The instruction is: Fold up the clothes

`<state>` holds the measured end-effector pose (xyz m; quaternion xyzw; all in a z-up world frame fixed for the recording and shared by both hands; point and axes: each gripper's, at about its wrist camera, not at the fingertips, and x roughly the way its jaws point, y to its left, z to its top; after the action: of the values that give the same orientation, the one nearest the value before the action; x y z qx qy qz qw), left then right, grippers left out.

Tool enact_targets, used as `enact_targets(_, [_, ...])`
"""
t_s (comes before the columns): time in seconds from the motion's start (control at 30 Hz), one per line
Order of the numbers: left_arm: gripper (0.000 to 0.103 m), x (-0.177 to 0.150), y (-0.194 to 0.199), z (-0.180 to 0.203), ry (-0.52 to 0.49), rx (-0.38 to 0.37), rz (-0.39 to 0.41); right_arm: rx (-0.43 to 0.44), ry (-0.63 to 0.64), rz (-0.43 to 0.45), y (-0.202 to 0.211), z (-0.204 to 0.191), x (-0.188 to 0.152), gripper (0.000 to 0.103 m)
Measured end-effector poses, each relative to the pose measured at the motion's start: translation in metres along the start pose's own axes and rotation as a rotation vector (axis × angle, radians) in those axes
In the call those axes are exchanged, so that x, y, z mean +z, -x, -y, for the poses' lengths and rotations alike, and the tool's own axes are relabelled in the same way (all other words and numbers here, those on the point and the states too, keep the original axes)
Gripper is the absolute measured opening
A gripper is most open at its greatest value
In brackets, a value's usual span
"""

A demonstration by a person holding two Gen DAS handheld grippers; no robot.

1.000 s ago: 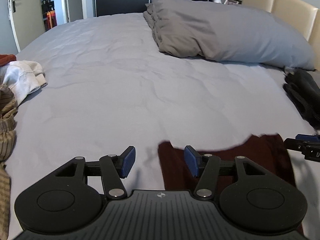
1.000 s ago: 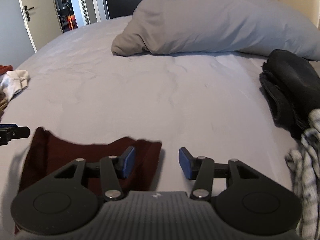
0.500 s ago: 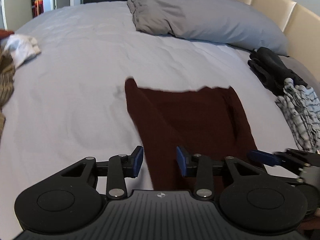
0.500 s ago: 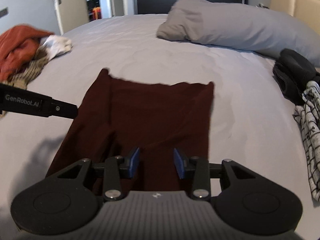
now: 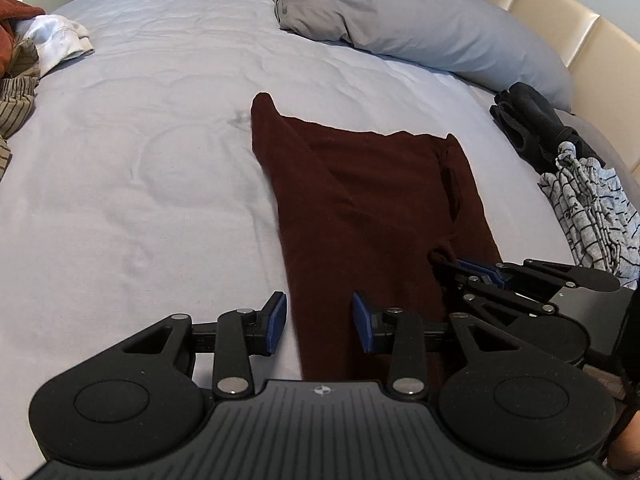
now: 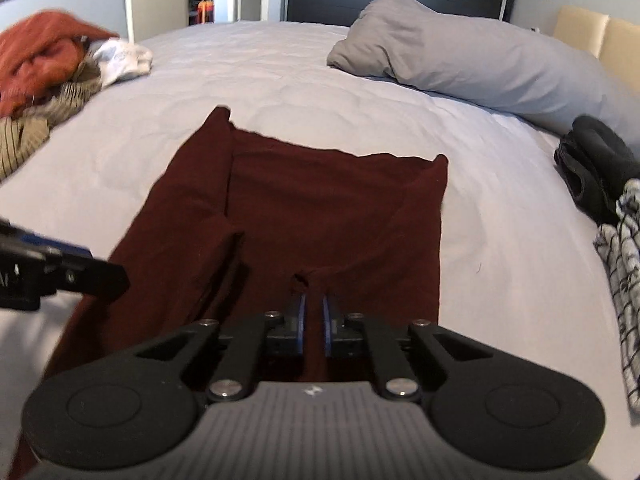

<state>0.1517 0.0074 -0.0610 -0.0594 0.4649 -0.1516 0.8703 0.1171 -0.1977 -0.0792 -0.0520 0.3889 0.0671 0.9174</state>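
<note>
The dark maroon garment [image 6: 320, 208] lies spread flat on the light grey bed sheet [image 5: 132, 184], its far edge toward the pillows and its near end running under both of my tools. One long fold runs down its left side, and another narrow fold lies along its right edge.

My right gripper [image 6: 313, 320] has just been closing, and its blue pads [image 6: 299, 322] now stand close together, pinching a raised ridge of the maroon cloth between them. The fabric puckers into a small bunched peak just beyond the fingertips. In the left wrist view the same gripper shows from the side, its tip meeting the cloth at a little wrinkle near the garment's right edge.

My left gripper [image 5: 319, 322] hovers over the near left edge of the garment with its jaws spread apart. The cloth's edge sits in the gap between the blue pads [image 5: 277, 323], but neither pad presses on it, so I hold nothing there.

Farther out, grey pillows [image 5: 400, 28] lie across the head of the bed against a cream headboard [image 5: 560, 40]. On the right side of the sheet rest a black garment [image 6: 596, 164] and a white-and-black patterned one [image 5: 596, 208]. On the left lies a heap of clothes: rust-orange [image 6: 40, 56], white [image 6: 124, 58] and striped tan [image 6: 48, 120].
</note>
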Motion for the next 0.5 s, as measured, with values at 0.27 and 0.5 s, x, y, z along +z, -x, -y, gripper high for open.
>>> enact_targets(0.27, [0.034,-0.002,-0.002,-0.002,0.021,-0.009,-0.004,0.084,0.036,0.062,0.016,-0.02,0.004,0.009])
enact_targets(0.5, [0.034,-0.004,-0.002,-0.003,0.017,-0.011,-0.003,0.096,0.022,0.012,-0.002,-0.018,-0.001,0.011])
